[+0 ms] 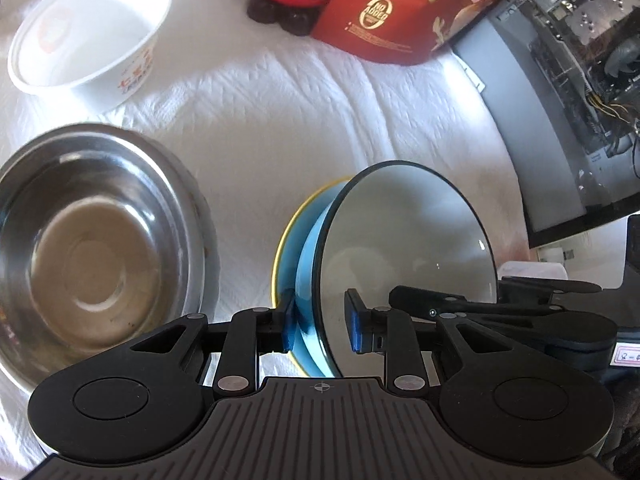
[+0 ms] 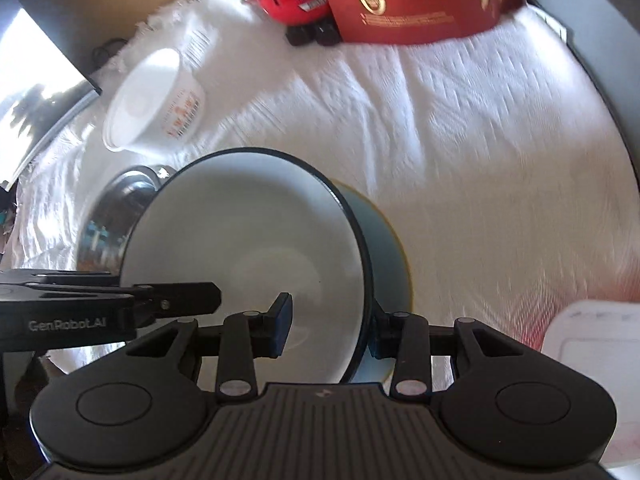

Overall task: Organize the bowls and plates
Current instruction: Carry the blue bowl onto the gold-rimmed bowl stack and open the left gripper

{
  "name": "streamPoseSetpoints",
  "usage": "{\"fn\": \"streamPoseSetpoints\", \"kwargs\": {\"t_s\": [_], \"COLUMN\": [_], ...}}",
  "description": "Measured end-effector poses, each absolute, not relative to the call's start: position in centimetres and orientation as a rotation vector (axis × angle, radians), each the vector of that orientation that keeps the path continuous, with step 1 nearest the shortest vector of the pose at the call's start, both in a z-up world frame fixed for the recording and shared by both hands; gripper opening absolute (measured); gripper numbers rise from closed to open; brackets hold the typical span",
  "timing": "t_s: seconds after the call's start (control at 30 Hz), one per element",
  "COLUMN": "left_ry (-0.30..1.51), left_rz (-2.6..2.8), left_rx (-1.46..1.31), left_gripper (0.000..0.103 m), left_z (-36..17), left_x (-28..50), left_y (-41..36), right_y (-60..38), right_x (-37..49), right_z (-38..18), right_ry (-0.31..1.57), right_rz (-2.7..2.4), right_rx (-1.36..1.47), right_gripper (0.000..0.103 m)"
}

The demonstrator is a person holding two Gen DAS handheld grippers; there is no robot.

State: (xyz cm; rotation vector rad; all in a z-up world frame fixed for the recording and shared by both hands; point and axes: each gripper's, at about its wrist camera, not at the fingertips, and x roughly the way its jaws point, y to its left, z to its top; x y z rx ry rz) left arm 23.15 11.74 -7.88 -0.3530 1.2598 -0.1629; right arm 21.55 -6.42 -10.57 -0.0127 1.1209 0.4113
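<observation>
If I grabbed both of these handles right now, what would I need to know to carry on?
Left gripper: jaws straddle the rim of the blue bowl with the dark rim, one pad outside, one inside; a gap shows at the inner pad, so not clamped.
Right gripper: jaws also straddle that bowl's rim, grip unclear.
The bowl stands tilted on edge, leaning in the yellow-rimmed blue plate on the white cloth.
Shiny steel bowl sits to the left; white paper bowl with orange print lies farther back.
Done: blue bowl is at the plate.
Left: settle it flat, then gather the steel and paper bowls.
</observation>
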Motion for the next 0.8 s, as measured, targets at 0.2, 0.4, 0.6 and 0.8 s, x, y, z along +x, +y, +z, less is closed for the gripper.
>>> {"fn": "streamPoseSetpoints", "kwargs": {"t_s": [0.2, 0.4, 0.6, 0.8], "left_ry": [1.267, 1.272, 1.274, 1.275], "left_rz": [-0.157, -0.149, -0.143, -0.133], "left_rx": [-0.368, -0.402, -0.419, -0.429], "left_gripper": [0.023, 0.021, 0.020, 0.020], "left_z": [-8.0, -8.1, -8.1, -8.1], "left_x": [23.4, 23.4, 23.4, 23.7], "left_y": [12.1, 12.5, 12.9, 13.1], "right_y": [-6.4, -6.7, -6.7, -6.4], "right_x": [21.2, 21.4, 21.6, 22.1], "right_z": [-10.6, -10.4, -10.3, -10.2], "right_ry": [1.085, 1.084, 1.081, 1.074], "right_rz": [0.416, 0.429, 0.430, 0.432], "right_rx": [-0.041, -0.041, -0.030, -0.048], "right_gripper": [0.038, 0.037, 0.037, 0.037]}}
